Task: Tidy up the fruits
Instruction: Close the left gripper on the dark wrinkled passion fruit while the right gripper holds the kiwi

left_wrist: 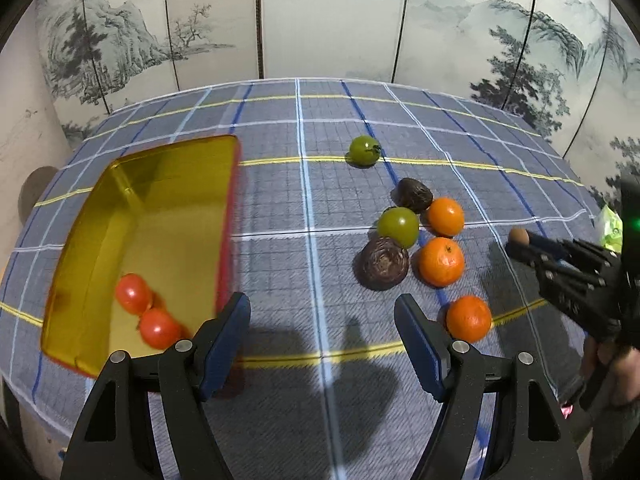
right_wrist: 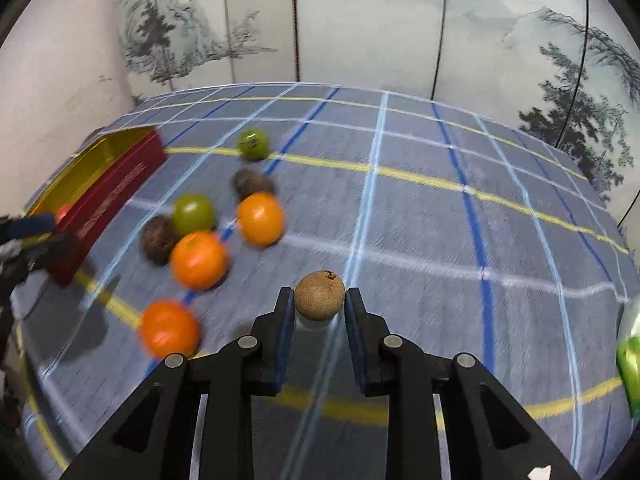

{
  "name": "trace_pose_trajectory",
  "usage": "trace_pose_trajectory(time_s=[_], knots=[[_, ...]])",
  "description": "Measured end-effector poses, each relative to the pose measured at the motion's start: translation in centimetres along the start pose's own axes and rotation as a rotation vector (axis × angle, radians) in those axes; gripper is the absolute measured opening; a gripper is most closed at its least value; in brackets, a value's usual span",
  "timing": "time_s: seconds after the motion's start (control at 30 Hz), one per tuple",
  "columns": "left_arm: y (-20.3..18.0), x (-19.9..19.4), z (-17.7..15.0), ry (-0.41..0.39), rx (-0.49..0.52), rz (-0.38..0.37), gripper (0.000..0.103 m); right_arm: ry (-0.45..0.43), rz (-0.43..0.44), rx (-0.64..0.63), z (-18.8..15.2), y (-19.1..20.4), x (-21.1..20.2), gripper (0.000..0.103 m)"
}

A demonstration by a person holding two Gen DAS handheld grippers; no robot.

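While sorting runs mid-course — catalogued as follows.

Right gripper (right_wrist: 319, 300): closed on a small brown fruit (right_wrist: 319, 295), pads pressing both sides, raised clear of the checked tablecloth (right_wrist: 440, 220). Seen also from the left wrist view at the right edge, fruit at the tips.

Left gripper (left_wrist: 322, 312): jaws wide, nothing between them, hanging over bare cloth between tin and fruit pile.

Gold tin (left_wrist: 100, 208), red outside: sits at the left of the table, holds two red tomatoes (left_wrist: 146, 310) touching each other near its closest corner.

Loose on the cloth, right of the tin: three oranges (left_wrist: 442, 262), two green fruits (left_wrist: 399, 226), two dark wrinkled fruits (left_wrist: 385, 264) — most bunched and touching; one green fruit apart toward the far edge, one orange apart just beside the left gripper's finger.

Green packet (right_wrist: 630, 360): at the right edge, contents not legible.

Step judged: carry of the brown fruit, grasp done, placement pending. Destination not certain — probably the tin, well apart to the left.

Next move calls for: travel leftward above the pile without knocking it, then descent inside the tin's rim away from the tomatoes, and release low to prevent rolling.
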State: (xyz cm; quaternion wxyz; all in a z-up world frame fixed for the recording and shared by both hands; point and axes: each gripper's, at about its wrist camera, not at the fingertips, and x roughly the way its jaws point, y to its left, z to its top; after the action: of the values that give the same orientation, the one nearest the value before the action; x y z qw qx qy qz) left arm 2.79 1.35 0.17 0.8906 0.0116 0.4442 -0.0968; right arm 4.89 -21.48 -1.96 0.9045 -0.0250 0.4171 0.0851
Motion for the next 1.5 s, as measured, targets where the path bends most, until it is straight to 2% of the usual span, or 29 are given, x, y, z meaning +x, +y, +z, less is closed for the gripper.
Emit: trace_pose_trajectory(time_s=[0.27,0.73,0.93,1.07,1.13,1.3,1.5], knots=[[-1.7,2.7,0.7,0.043,0.009,-0.041,0.075,0.03,0.001,0.024,1.4,-1.9,3.1,0.024],[-2.9,6.8,1.8,0.089,0.012,-0.061,0.075,0.037,0.013,0.055,1.1,-3.2,3.8,0.024],[-2.6,7.3,1.8,0.076,0.01,-0.082,0.073,0.037,0.016,0.058,1.2,-3.2,3.8,0.025],[-2.6,7.8,2.1,0.074,0.014,-0.091,0.067,0.038,0.014,0.056,1.2,-3.1,3.8,0.025],[-2.7,7.8,2.2,0.067,0.022,-0.083,0.058,0.038,0.014,0.057,1.2,-3.1,3.8,0.025],[-2.8,7.7,2.2,0.068,0.026,-0.092,0.043,0.037,0.014,0.057,1.2,-3.1,3.7,0.025],[-2.8,7.2,2.0,0.073,0.031,-0.079,0.037,0.038,0.013,0.056,1.2,-3.1,3.7,0.025]])
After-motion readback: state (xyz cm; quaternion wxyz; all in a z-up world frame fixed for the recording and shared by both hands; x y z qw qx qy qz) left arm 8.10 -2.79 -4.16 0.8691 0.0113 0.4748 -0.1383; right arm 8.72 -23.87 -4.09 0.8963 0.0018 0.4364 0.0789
